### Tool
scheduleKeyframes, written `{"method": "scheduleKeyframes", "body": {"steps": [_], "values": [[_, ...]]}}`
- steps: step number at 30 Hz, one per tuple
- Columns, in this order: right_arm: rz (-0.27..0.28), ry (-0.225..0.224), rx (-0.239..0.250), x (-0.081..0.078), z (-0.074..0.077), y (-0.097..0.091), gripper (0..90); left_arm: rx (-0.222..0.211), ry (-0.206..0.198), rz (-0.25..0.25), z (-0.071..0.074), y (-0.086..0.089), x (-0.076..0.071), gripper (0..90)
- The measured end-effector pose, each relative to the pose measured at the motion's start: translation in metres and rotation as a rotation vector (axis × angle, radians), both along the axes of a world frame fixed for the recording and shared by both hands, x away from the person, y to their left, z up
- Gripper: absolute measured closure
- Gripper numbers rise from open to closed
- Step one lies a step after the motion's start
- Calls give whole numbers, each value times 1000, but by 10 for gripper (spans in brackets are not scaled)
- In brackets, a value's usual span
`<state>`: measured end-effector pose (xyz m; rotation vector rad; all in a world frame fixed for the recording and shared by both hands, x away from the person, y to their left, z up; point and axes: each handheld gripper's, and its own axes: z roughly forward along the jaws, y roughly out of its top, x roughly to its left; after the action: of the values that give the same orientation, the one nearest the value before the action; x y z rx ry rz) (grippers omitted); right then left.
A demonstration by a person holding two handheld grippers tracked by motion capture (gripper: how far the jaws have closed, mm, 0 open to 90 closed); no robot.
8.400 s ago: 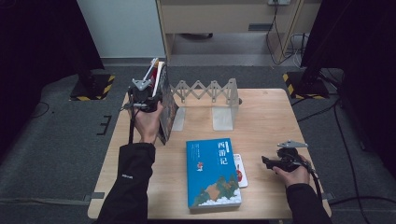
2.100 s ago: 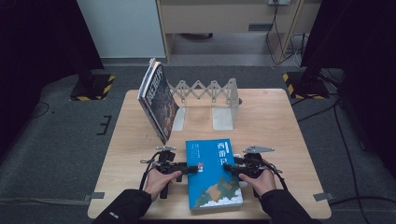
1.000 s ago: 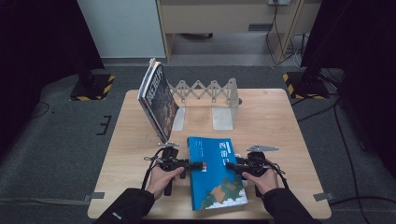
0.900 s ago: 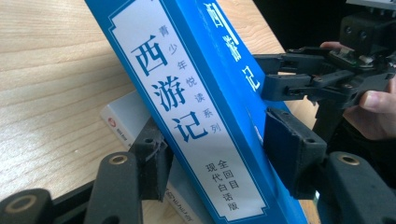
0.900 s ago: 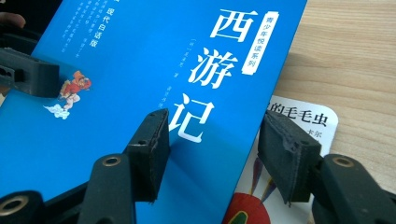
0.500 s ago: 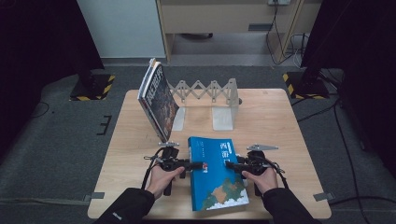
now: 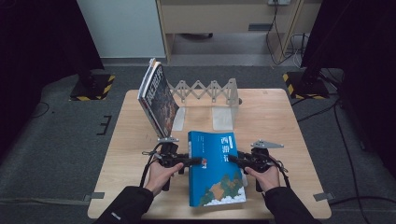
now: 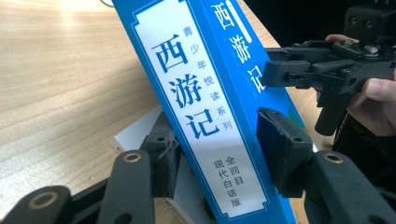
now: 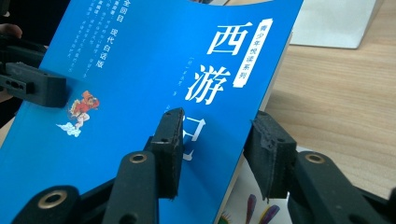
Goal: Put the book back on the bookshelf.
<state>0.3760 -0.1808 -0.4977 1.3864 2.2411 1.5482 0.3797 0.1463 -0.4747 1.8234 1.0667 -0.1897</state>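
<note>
Black sleeves [image 7: 122, 205]; each black hand-held gripper [image 7: 195, 161] trails a cable.

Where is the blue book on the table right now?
In the high view, the blue book lies at the table's near edge, between the left gripper and right gripper, in front of the folding rack.

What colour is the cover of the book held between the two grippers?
Blue cover, clearest in the right gripper view.

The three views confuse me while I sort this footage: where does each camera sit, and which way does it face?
High view: above the person's side, facing forward and down on the table; forearms, left gripper and right gripper show.
Left gripper view: rides that gripper, looks along its jaws at the blue book; the right gripper shows beyond.
Right gripper view: rides that gripper, faces the book's cover.
All three share the blue book.
</note>
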Motion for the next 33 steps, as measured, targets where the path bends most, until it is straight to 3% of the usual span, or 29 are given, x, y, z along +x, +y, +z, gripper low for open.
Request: {"method": "scheduleKeyframes", "body": {"steps": [3,6,13,17,20,24,26,29,31,33], "values": [[5,-10,-2,0,2,0,585,7,-21,-3,4,-1,-1,515],[3,9,2,1,-2,-1,562,12,-35,-11,5,-1,-3,519],[21,59,-13,3,-12,2,420,19,-26,-28,3,-3,-4,524],[32,104,29,4,-18,4,355,17,-32,-31,3,-3,-5,525],[31,123,48,4,-19,4,366,19,-28,-31,4,-4,-5,526],[32,125,41,5,-13,-3,479,18,-49,-36,8,-4,-6,533],[24,108,49,5,-9,-4,511,11,-71,-29,12,-3,-6,541],[14,29,42,3,-1,-3,535,-38,-98,-10,18,1,-5,565],[7,-11,52,2,5,-3,556,-63,-123,-17,23,2,-5,574],[1,-35,69,1,8,-4,564,-83,-123,-29,24,1,-5,571]]}}
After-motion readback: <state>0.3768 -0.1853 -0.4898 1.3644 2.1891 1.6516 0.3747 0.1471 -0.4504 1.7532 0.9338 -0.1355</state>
